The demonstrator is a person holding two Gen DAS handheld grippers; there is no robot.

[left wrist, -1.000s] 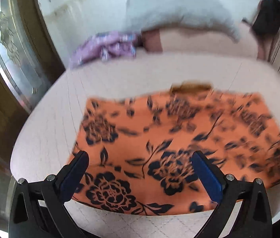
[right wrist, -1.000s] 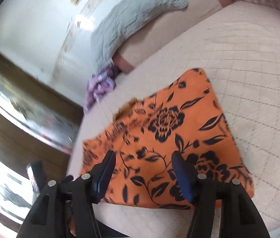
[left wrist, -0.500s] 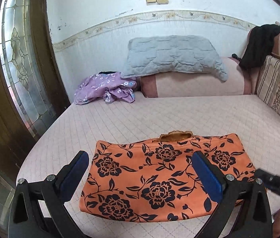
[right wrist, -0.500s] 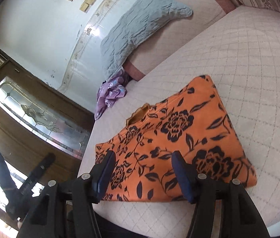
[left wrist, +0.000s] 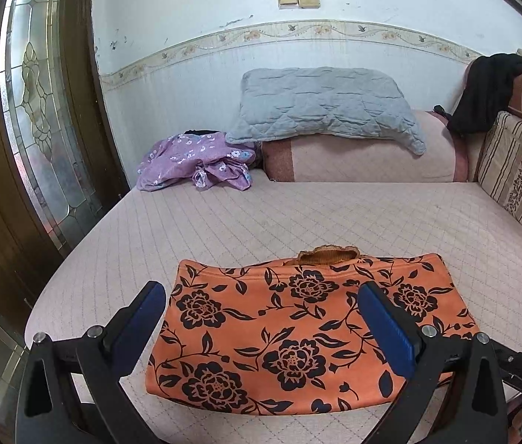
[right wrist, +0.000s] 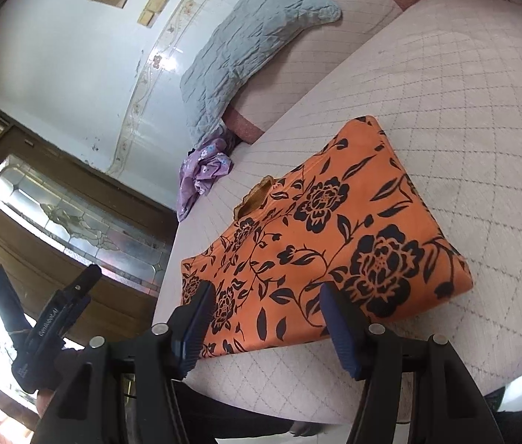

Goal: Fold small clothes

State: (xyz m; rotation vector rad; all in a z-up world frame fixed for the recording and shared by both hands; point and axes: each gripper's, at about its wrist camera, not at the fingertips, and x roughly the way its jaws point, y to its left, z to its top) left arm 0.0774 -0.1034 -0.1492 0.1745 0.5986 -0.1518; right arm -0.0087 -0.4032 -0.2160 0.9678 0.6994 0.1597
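An orange garment with black flowers (left wrist: 297, 329) lies folded into a flat rectangle near the front edge of the pink quilted bed (left wrist: 297, 218). A brown collar edge sticks out at its far side. My left gripper (left wrist: 261, 322) hovers above its near edge, jaws wide apart, holding nothing. In the right wrist view the same orange garment (right wrist: 327, 236) lies just beyond my right gripper (right wrist: 264, 310), which is open and empty, raised over the bed's front edge. The left gripper's body (right wrist: 57, 318) shows at the lower left of that view.
A crumpled purple flowered garment (left wrist: 198, 164) lies at the far left of the bed. A grey quilted pillow (left wrist: 323, 107) rests on a pink bolster (left wrist: 364, 159). A striped cushion (left wrist: 519, 177) and dark clothing (left wrist: 486, 92) are at the right. A wooden glass-panelled door (left wrist: 35, 111) stands left.
The left gripper has lifted and drawn back from the orange garment, so more of the room shows. The right gripper has shifted a little sideways. The garment lies still.
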